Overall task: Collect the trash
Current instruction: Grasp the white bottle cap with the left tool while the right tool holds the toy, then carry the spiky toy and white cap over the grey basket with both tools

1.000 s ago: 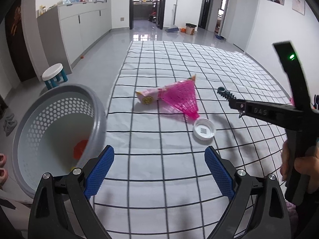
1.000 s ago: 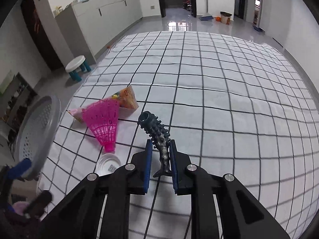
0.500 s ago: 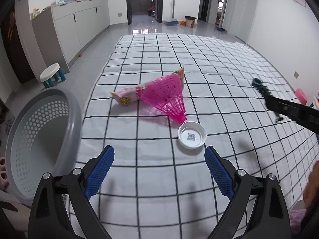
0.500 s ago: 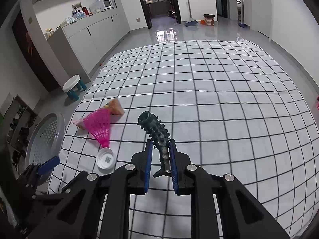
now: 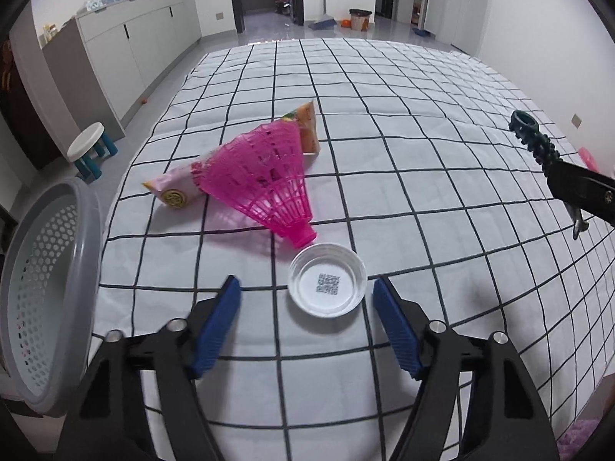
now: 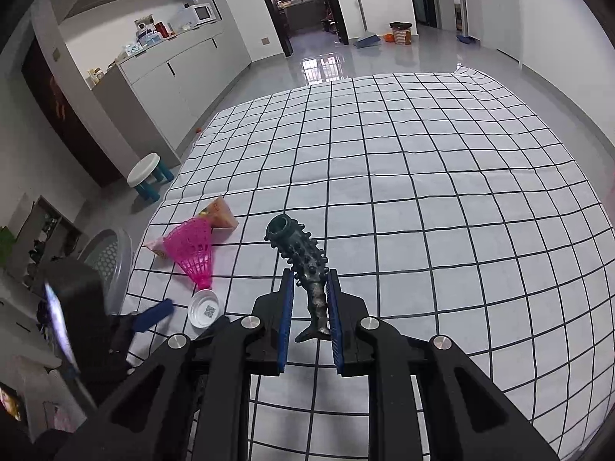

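On the checked cloth, our left tongs gape around a white lid; our right tongs clamp a dark knobbly toy aloft.

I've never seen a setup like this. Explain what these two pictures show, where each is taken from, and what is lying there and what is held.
No robot here: a person holds a two-finger tool in each hand, each with a wide-angle camera looking along its fingers. The left view shows the left tool, open, just short of a white lid on the checked cloth. Beyond the lid lie a pink mesh cone and snack wrappers; a grey basket stands at the left. The right view shows the right tool shut on a dark spiky toy.
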A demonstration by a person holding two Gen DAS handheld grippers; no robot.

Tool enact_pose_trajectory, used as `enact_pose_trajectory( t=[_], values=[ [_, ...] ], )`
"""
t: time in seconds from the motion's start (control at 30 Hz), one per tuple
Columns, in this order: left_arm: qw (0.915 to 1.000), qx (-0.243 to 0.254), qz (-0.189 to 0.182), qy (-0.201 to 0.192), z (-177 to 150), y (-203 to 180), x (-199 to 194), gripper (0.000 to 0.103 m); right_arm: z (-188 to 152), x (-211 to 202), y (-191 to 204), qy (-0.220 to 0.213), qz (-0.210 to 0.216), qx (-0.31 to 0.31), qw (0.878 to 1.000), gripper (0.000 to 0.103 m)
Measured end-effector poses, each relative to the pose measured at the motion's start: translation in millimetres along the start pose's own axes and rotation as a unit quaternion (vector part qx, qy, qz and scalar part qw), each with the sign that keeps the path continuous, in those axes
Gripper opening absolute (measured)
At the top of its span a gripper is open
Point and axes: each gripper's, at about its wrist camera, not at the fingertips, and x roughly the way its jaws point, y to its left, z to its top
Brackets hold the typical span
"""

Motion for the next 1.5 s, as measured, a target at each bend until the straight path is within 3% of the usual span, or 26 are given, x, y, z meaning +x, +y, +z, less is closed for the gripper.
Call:
enact_pose_trajectory(
  t=[0.1,0.13,0.47,0.8,1.2,1.5],
  values=[
    [0.9999,0.003,-0.011,-0.004,-1.6,-3.0,-2.6,0.041,0.1,-0.5,1.1,0.000,0.001,-0.001,1.000,0.017],
    [0.9999,0.005,-0.011,-0.005,-2.7,-3.9,-4.0,0.039,0.7,-0.3,0.8,0.000,0.001,-0.001,1.000,0.017],
    [0.9990,0.003,-0.006,-0.043,-13.3,9.7,-47.5,0.039,0.5,0.0,18.0,-0.004,0.002,-0.014,1.000,0.017],
    [0.9955,-0.027,0.030,-0.085,-20.9,72.9,-98.5,0.039,-2.4,7.2,57.9,-0.004,0.015,-0.032,0.999,0.017],
    [0.9876,-0.087,0.091,-0.093,-33.1,176.9,-126.2,0.039,-1.0,22.7,171.8,-0.003,0.071,-0.089,0.993,0.017],
    [0.9782,-0.134,0.131,-0.090,-40.4,251.4,-126.1,0.039,-8.0,51.9,260.4,0.025,0.101,-0.151,0.983,0.017]
  ],
)
